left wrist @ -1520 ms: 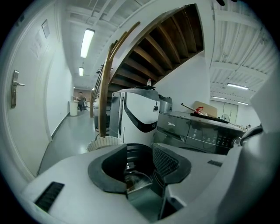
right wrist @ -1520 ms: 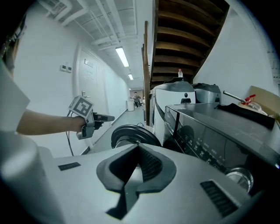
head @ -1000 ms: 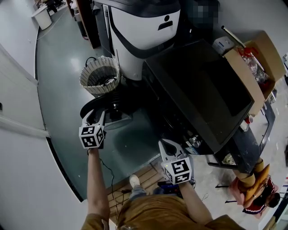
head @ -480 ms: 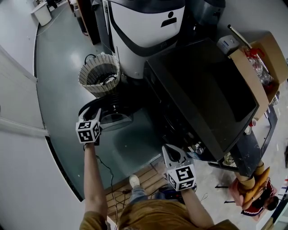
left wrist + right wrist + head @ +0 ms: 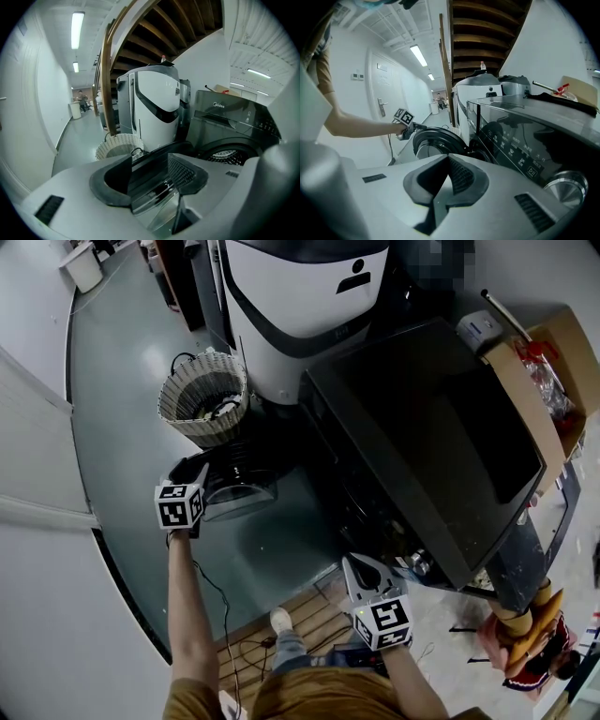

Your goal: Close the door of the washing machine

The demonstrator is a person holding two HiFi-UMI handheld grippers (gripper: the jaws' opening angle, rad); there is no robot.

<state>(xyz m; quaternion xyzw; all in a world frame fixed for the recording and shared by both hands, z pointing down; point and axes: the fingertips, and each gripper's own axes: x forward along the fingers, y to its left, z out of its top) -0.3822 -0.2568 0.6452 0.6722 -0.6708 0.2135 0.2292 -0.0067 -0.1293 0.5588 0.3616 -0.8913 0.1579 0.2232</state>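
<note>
1. Left gripper [image 5: 198, 476]: its jaws stand apart and have just been opening. The rim of the washing machine door [image 5: 234, 488] runs between the pads, which do not press on it. Compared with one second ago, the marker cube is tilted further away from the head camera.
2. Right gripper [image 5: 362, 565]: jaws together, nothing between them. It sits lower in the head view than before, apart from the washing machine [image 5: 422, 437].
3. Door: swung open as before, low over the floor, just below the wicker basket [image 5: 202, 401] in the head view.
</note>
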